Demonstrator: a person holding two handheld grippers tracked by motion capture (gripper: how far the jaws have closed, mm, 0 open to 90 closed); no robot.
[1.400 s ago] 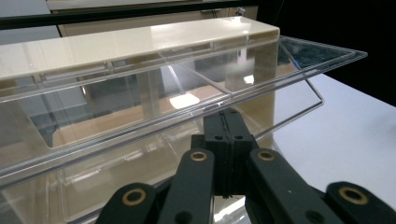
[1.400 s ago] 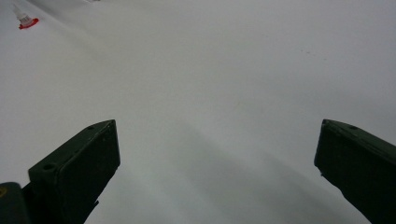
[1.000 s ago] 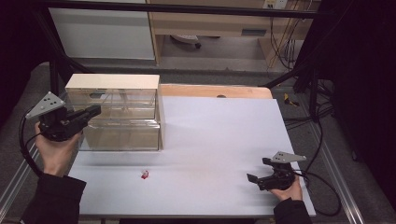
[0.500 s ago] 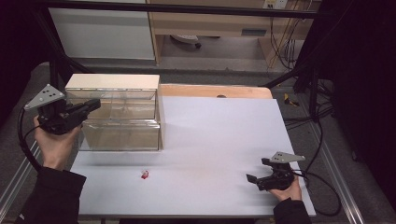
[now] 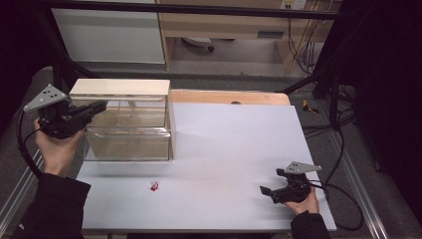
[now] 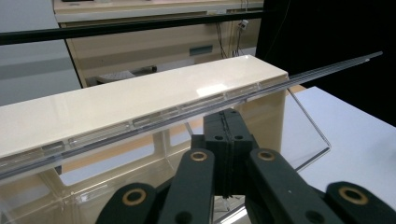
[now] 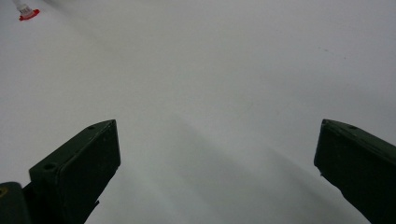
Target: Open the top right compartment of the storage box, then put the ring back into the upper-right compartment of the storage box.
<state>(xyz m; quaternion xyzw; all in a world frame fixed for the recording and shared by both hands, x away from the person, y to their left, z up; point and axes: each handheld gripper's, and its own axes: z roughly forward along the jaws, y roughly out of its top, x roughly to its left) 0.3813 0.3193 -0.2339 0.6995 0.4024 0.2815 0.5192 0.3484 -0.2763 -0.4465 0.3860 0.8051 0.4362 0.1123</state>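
The left claw (image 5: 99, 107), pressed together, nosed under the clear acrylic lid (image 6: 196, 112) of the cream-topped transparent box (image 5: 124, 129), probably to lift it; the right claw (image 5: 267, 191) rested spread on the white worktop (image 5: 234, 149).

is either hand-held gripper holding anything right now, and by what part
The left hand-held gripper is shut at the clear acrylic flap of the cream-topped clear box; a grip cannot be told. The right hand-held gripper is open, holding nothing.
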